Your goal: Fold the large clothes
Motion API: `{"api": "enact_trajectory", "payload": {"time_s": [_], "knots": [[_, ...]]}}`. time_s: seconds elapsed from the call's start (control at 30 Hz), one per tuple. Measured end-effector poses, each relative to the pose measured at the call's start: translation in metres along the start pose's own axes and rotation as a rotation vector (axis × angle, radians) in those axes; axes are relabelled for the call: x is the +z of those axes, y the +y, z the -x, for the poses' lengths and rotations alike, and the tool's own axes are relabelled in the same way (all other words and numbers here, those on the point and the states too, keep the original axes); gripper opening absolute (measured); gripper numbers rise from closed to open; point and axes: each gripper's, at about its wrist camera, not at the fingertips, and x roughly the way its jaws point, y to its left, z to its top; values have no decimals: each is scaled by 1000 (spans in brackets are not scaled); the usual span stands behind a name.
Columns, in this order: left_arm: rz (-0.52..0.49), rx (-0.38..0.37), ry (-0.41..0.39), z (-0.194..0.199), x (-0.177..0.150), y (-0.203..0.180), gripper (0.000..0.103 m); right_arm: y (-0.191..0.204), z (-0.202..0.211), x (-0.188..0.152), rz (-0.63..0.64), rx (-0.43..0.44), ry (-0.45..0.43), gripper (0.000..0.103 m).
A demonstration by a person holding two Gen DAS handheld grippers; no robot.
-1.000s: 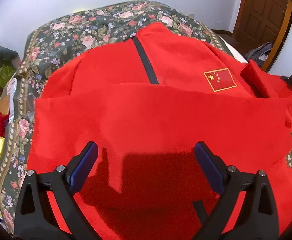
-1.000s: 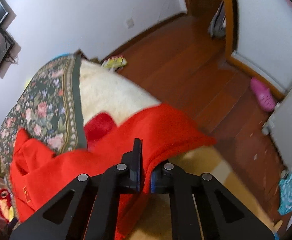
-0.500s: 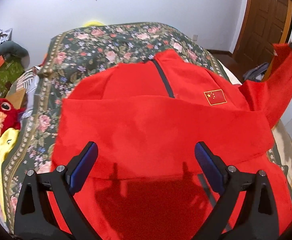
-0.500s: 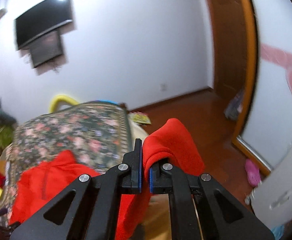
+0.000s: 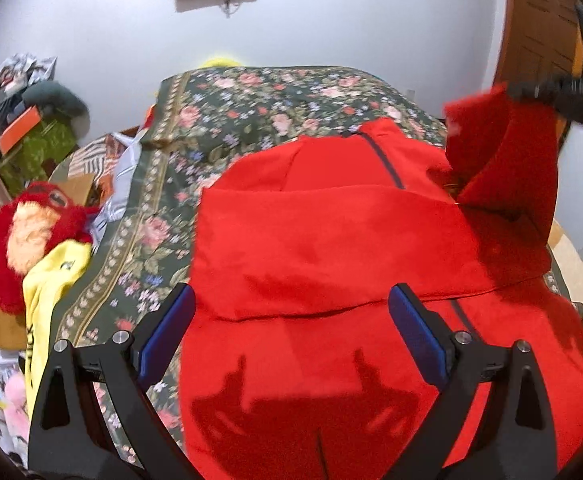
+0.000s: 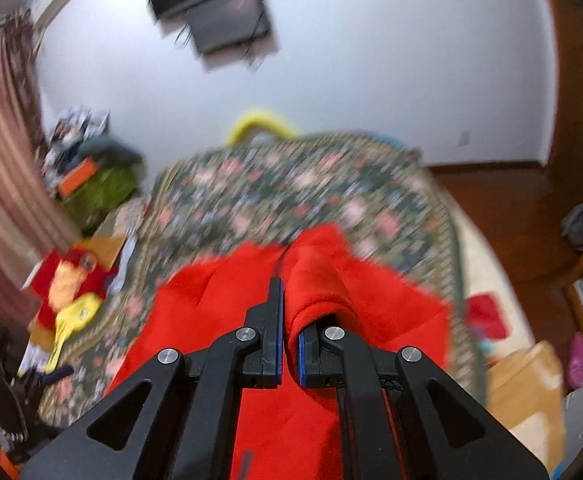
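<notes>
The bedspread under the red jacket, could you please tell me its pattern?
Dark green bedspread with pink flowers; clearest in the left wrist view.

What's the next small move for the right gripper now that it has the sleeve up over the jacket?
Probably carry the sleeve a little further inward and lower it across the red jacket. The right gripper is shut on the sleeve and holds it lifted near the zipper, not yet laid flat. The left gripper is open and hovers above the other sleeve, already folded across the chest.
</notes>
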Motion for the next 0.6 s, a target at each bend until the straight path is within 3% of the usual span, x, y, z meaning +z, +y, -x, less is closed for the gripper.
{"api": "enact_trajectory", "payload": {"time_s": [0.23,0.47,0.53,0.6], "knots": [[71,7,40,-2,-20,30,98,43,-65,-66,59,34,252,5],[92,15,66,3,-32,38,98,55,-93,-108,62,20,435,10],[88,13,67,6,-33,35,98,55,-92,-113,50,33,476,16],[79,14,65,8,-31,30,98,49,-86,-115,9,82,500,34]]}}
